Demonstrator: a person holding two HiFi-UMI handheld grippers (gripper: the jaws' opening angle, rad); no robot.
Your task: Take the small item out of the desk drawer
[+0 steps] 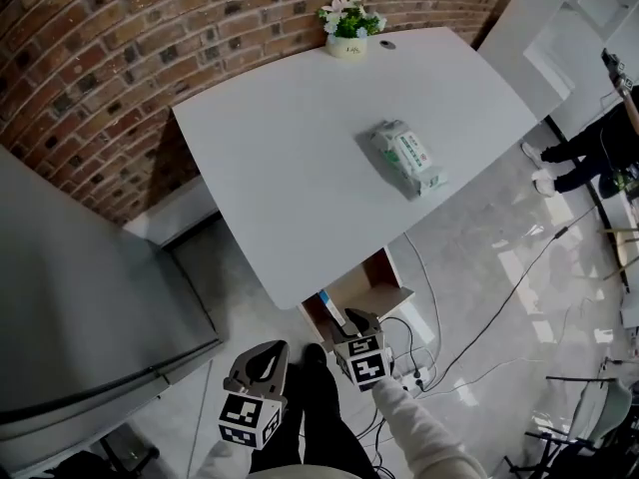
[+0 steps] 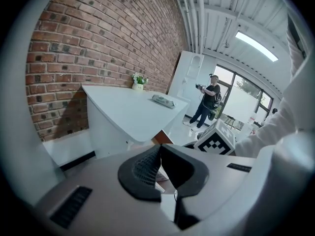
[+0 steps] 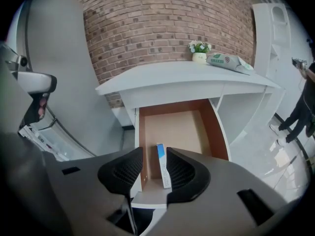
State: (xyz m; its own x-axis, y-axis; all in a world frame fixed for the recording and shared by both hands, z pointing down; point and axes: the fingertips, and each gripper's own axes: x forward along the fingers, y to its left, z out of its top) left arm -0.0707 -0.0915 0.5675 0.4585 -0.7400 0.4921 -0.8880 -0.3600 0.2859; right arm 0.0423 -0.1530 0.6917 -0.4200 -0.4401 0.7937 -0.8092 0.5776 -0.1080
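Well apart on the white desk (image 1: pixel 300 168) sit a flower pot (image 1: pixel 347 28) at the far edge and a pack of wipes (image 1: pixel 406 158) toward the right; a brick wall (image 1: pixel 120 48) rises behind; cables (image 1: pixel 499 297) trail over the floor at right; the drawer (image 3: pixel 172 127) stands pulled out on the near side, its far end under the desk top; a slim blue-and-white box (image 3: pixel 161 163) lies at its near left; the right gripper (image 3: pixel 153 168) hovers above, jaws wide apart, the box showing between them ungripped; the left gripper (image 2: pixel 160 151) hangs further left, jaws together, empty
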